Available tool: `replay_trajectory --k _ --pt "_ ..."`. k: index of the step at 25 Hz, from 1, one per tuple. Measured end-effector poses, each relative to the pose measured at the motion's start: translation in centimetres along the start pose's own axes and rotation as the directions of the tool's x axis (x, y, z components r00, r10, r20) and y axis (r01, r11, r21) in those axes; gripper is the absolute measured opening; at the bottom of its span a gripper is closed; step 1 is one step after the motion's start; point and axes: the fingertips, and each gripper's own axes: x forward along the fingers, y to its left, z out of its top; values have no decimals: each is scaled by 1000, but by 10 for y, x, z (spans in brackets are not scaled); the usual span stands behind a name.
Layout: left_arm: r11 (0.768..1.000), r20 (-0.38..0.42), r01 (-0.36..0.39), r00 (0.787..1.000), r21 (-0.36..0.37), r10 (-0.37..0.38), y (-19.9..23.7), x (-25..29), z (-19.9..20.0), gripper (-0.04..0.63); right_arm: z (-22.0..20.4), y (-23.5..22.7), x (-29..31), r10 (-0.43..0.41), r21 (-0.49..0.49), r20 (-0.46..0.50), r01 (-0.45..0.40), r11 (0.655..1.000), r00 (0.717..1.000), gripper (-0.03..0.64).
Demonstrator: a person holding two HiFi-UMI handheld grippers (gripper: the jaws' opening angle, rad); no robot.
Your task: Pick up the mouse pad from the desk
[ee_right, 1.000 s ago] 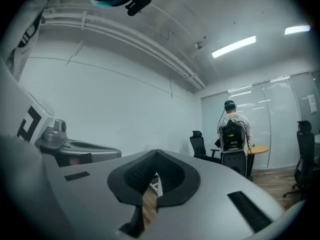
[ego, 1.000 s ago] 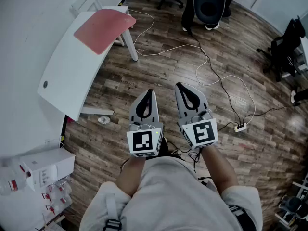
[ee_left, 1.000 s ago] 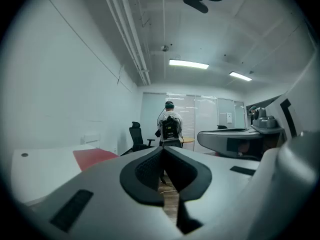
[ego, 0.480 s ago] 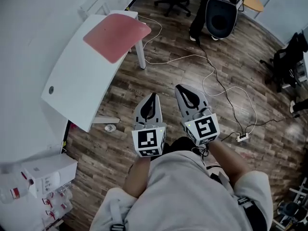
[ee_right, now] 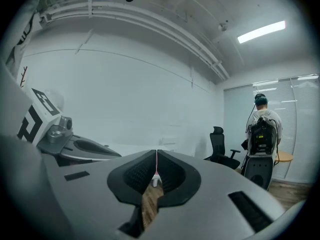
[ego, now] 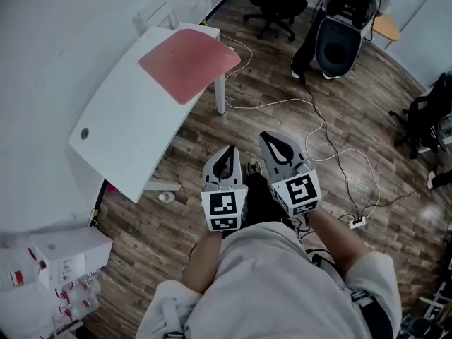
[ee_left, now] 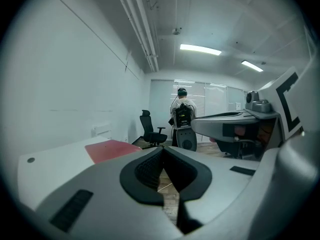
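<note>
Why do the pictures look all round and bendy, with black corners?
Left gripper view: a wide lens bends the ceiling pipes and blackens the corners; the left tongs, very close, look a bit soft. Right gripper view: same bending, and the light strip glares white. Head view: even light, and the mouse pad on the desk looks sharp.

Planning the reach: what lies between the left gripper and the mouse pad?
Head view: only wood floor and a strip of white desk separate the left gripper from the mouse pad; a desk leg stands just beside that path.
</note>
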Motion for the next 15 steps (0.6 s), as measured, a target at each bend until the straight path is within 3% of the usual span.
replay_trajectory --k 15 --pt "998 -127 -21 992 59 29 36 134 -11 12 -30 -84 110 71 82 -30 -68 994 997 41"
